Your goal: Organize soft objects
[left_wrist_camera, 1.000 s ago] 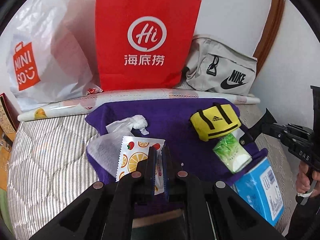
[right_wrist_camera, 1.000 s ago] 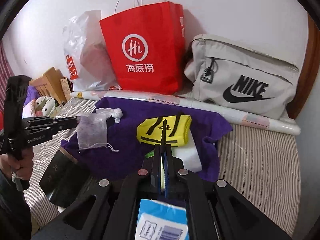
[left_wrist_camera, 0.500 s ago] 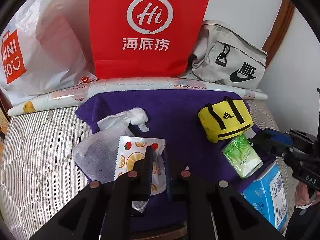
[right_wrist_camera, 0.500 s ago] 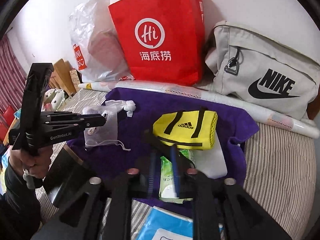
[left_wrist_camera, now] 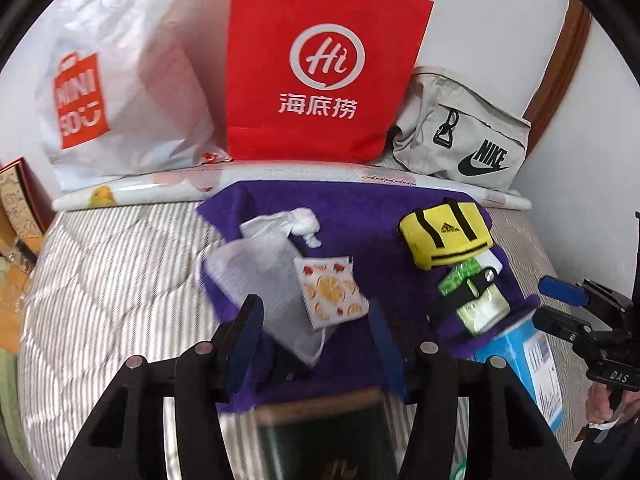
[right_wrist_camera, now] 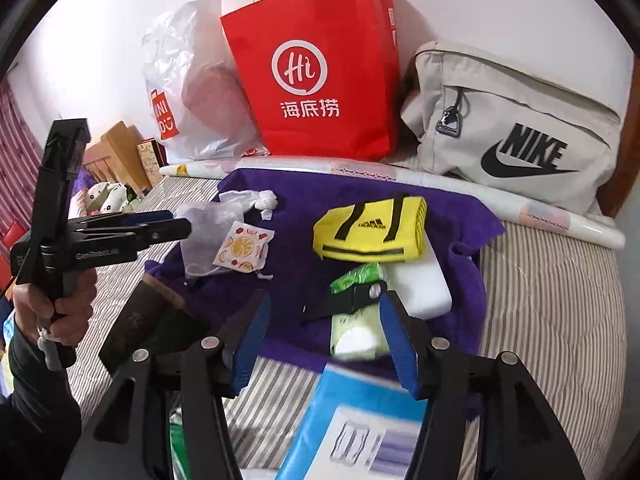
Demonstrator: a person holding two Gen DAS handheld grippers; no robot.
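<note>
Opening both left gripper [left_wrist_camera: 316,340] and right gripper [right_wrist_camera: 320,336] jaws, empty, above purple towel's [left_wrist_camera: 360,216] near edge, probably for next pick.

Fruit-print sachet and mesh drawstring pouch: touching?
Touching. The left wrist view shows the fruit-print sachet lying overlapped on the mesh drawstring pouch, no gap between them.

On the purple towel [left_wrist_camera: 360,216] on the bed: a white mesh pouch [left_wrist_camera: 256,276] lies flat at the left edge, a fruit-print sachet [left_wrist_camera: 332,292] overlapping it; a yellow mini duffel [left_wrist_camera: 444,240] near the right edge, a green tissue pack [left_wrist_camera: 476,300] just before it.
</note>
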